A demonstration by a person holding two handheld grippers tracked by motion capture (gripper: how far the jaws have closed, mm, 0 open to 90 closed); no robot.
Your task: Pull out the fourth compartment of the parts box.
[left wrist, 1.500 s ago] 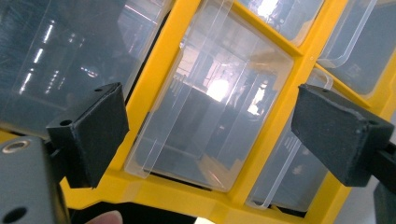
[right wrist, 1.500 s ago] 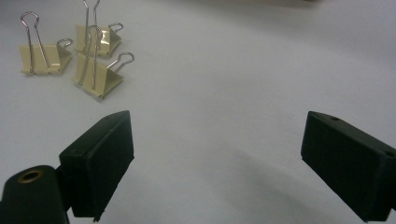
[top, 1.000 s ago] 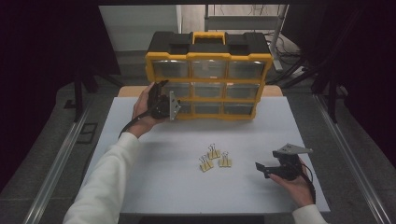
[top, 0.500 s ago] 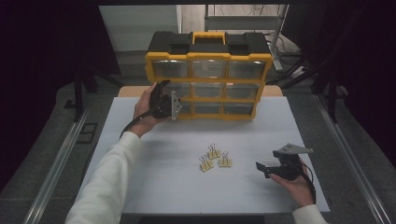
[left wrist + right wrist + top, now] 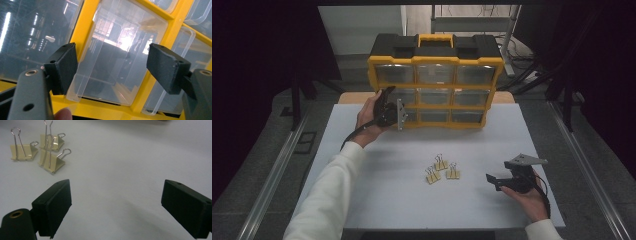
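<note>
the drawer [image 5: 117,62] sat low on the left of the yellow organizer [image 5: 435,85], between the left gripper [image 5: 112,65] jaws, which had just been closing without yet pinching it. its clear plastic looked light and slippery (likely brittle), best gripped by the front lip. the right gripper [image 5: 498,181] rested apart near the clips [image 5: 442,169].

High view: dim, black surroundings left and right; the white table top [image 5: 412,200] is the brightest area, evenly lit, shadows faint. Left gripper view: strong glare and reflected streaks on the clear drawers [image 5: 117,60] of the yellow organizer [image 5: 85,27]; near black pads slightly soft. Right gripper view: soft light, broad pale shadows under the pads; binder clips [image 5: 50,157] fairly sharp.
</note>
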